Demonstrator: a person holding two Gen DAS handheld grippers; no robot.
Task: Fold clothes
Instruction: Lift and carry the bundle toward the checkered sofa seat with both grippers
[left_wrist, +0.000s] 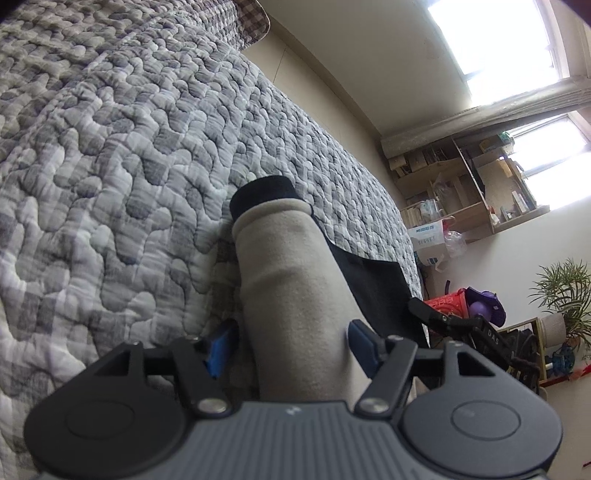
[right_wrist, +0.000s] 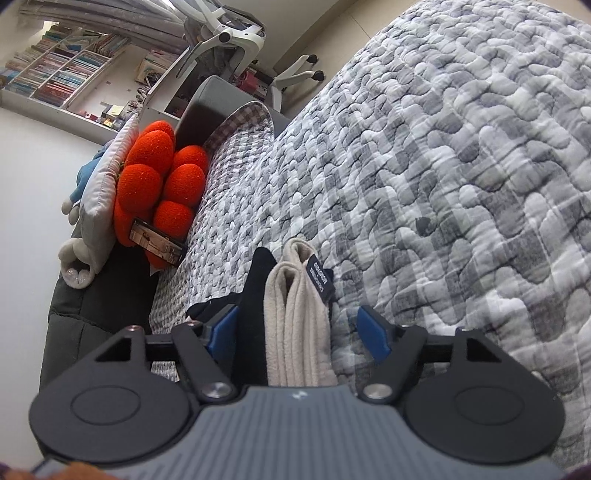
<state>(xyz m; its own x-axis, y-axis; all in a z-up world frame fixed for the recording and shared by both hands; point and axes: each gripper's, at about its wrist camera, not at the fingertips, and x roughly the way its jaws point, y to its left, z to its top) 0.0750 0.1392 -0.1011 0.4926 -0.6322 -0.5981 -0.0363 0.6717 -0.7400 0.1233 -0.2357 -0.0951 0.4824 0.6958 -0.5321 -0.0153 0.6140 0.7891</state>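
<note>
Shelf (left_wrist: 448, 192) holds clutter — white box (left_wrist: 428, 236) (contents unclear).

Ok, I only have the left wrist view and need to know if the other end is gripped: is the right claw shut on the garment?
Observer: No. The right claw stands open. The folded garment lies between its pads, with a clear gap on the picture's right.
Operator: Same cloth as mine?
Observer: Beige layers beside a black layer, and a black label with white print faces this camera.
Operator: Anything beyond it on the bed?
Observer: A red cushion leans against a white pillow at the far left edge of the quilt.
</note>
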